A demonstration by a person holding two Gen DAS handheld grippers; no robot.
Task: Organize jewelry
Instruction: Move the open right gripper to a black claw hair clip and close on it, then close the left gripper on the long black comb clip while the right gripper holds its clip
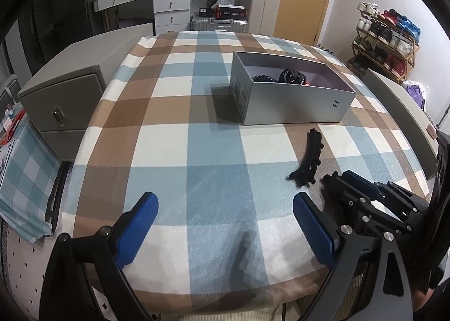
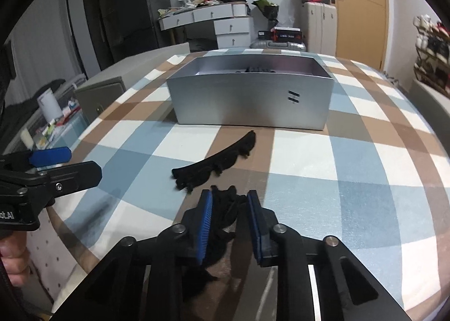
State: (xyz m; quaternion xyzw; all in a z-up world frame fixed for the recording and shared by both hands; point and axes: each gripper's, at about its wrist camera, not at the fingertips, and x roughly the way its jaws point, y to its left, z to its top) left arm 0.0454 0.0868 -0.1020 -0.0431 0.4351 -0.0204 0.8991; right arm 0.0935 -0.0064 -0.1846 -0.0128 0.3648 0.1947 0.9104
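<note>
Right gripper (image 2: 229, 200) clamped on black lace piece (image 2: 225, 208); left gripper (image 1: 225, 208) wide, empty; 2nd black piece (image 2: 216, 160) lies nr silver box (image 2: 250, 101).

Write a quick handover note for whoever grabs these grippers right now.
Left hand-held gripper: open, empty, hovering over the checked cloth.
Right hand-held gripper: shut on a black frilly piece, low over the cloth.
Second black frilly piece lies loose in front of the grey box.
Done: some dark items already in the box.
Left: box the held piece, then the loose one.
</note>
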